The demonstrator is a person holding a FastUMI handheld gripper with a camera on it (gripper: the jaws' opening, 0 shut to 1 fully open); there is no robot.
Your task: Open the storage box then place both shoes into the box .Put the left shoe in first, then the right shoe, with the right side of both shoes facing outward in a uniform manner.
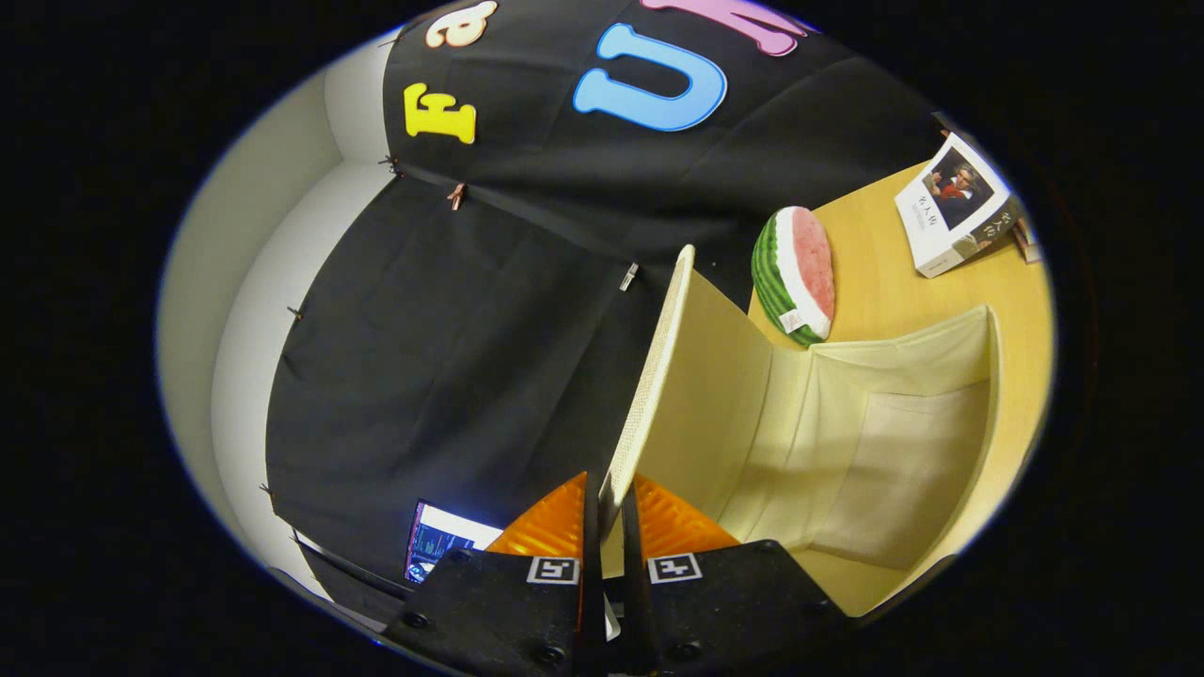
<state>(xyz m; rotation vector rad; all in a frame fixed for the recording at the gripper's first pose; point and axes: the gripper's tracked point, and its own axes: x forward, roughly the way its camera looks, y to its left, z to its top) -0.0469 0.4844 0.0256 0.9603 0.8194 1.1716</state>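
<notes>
The lid (658, 376) stands between the tongs (609, 498); box (978, 404) beyond.

Black cloth wall (489, 310) hung ahead, pinned with small clips (628, 275) (several along seams). Pale wall (235, 244) lay beside it. Wooden tabletop (894, 282) held book (955, 207), watermelon-slice cushion (795, 273). Lit screen (435, 541) glowed low.

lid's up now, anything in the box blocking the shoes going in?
Nothing visible. The hand-held gripper is shut on the lid, holding it raised. The storage box interior looks bare. The watermelon cushion and book sit on the table beyond it.
</notes>
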